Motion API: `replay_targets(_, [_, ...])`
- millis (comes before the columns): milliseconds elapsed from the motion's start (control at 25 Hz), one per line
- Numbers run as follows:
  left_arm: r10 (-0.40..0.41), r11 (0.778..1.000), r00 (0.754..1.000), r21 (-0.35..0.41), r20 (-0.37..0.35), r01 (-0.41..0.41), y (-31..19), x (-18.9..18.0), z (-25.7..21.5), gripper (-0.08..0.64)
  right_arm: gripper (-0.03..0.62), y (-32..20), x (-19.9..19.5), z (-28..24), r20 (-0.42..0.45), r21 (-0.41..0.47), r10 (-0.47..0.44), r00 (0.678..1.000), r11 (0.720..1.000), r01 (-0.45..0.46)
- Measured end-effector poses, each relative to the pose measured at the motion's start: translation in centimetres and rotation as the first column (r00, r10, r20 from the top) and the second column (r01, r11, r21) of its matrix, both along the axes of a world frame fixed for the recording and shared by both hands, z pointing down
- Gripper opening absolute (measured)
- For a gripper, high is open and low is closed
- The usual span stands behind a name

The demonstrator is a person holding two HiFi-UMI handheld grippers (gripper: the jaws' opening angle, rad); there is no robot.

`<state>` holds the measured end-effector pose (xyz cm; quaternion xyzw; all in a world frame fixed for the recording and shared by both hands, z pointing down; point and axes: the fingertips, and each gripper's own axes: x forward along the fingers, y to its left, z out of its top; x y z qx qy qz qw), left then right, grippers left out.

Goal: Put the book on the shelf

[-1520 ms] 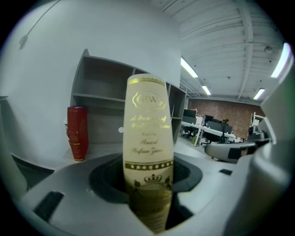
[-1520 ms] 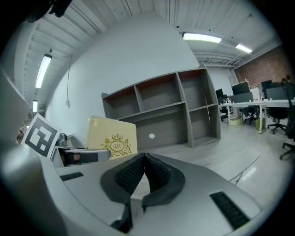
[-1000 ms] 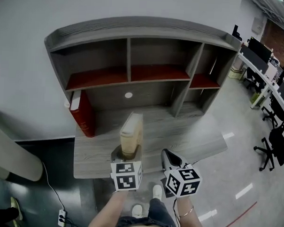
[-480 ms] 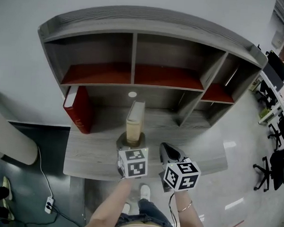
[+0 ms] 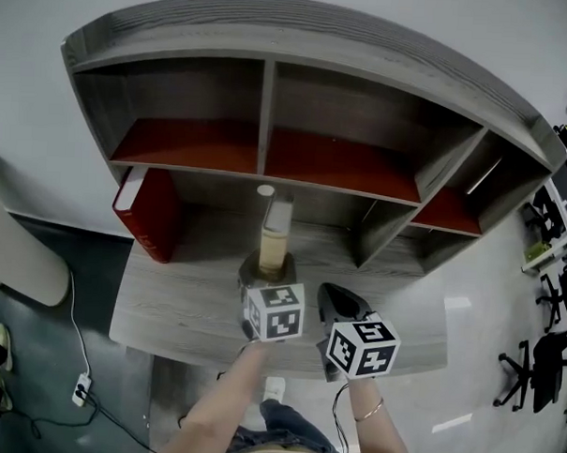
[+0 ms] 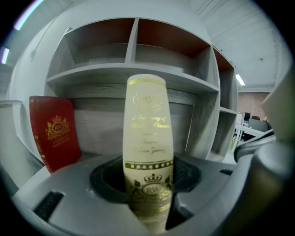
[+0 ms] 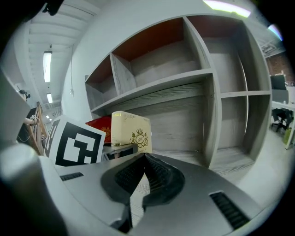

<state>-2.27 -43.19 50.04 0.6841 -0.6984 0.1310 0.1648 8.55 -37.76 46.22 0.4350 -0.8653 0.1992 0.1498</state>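
A cream book (image 5: pixel 274 232) with gold print (image 6: pixel 147 152) stands upright in my left gripper (image 5: pixel 266 267), whose jaws are shut on its lower spine. It hangs over the grey desk, in front of the low opening under the shelf (image 5: pixel 267 178). The right gripper view shows the same cream book (image 7: pixel 131 131) from the side. My right gripper (image 5: pixel 335 303) is beside the left one, to its right, with its jaws shut on nothing (image 7: pixel 140 177). The grey shelf unit (image 6: pixel 133 69) has two red-floored compartments above and narrower ones at the right.
A red book (image 5: pixel 148 210) leans upright at the desk's left end, under the shelf (image 6: pixel 53 131). The desk top (image 5: pixel 167 305) runs below the shelf unit. A power strip (image 5: pixel 79 388) lies on the dark floor at left. Office chairs (image 5: pixel 540 364) stand far right.
The left gripper has carried the cream book forward and closer to the shelf unit. The view has shifted so the shelf fills more of the picture. The right gripper stays beside it.
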Motion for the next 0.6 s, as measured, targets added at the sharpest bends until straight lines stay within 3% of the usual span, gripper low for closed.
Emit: replay_targets(600, [-0.033, 0.997, 0.999, 0.064, 0.013, 0.032, -5.8, 0.5, 0.8, 0.224, 0.009, -3.5, 1.3, 1.6, -0.012, -0.033, -0.018, 1.000, 0.999, 0.018])
